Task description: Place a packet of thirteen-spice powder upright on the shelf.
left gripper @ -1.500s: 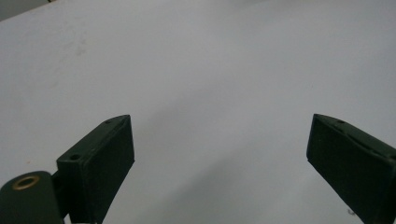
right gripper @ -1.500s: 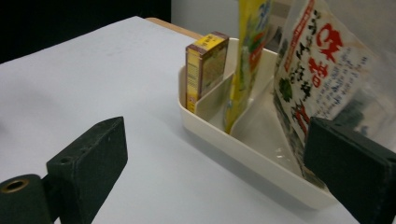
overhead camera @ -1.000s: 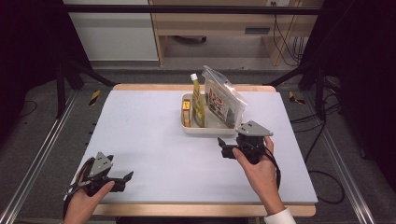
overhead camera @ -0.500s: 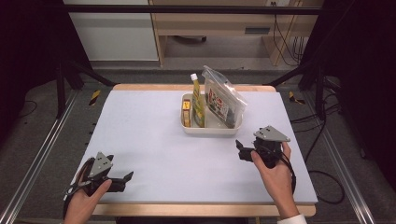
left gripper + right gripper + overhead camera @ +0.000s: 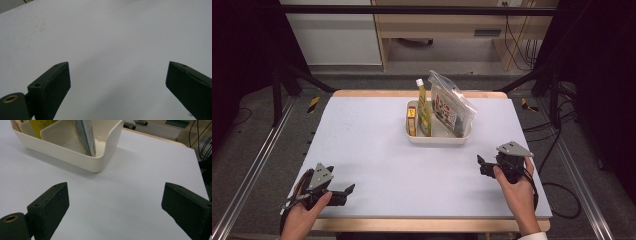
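Observation:
A cream tray (image 5: 438, 138) stands at the table's far middle. In it are a yellow bottle with a white cap (image 5: 423, 109), a small orange box (image 5: 412, 120) and a clear printed pouch (image 5: 451, 107) that leans right. My right gripper (image 5: 481, 166) rests open near the right edge, in front of the tray; its view shows the tray's corner (image 5: 82, 157) and the pouch (image 5: 83, 136) ahead, with nothing between the jaws. Down at the near left corner my left gripper (image 5: 346, 192) is open over bare table (image 5: 117, 45).
The pale grey table top (image 5: 372, 150) has a wooden rim. Metal rails run along both sides of it. A shelf unit and cables stand beyond the far edge, and cables lie on the floor at the right.
My right gripper has drawn back from just in front of the tray toward the table's near right edge. The left gripper has stayed put.

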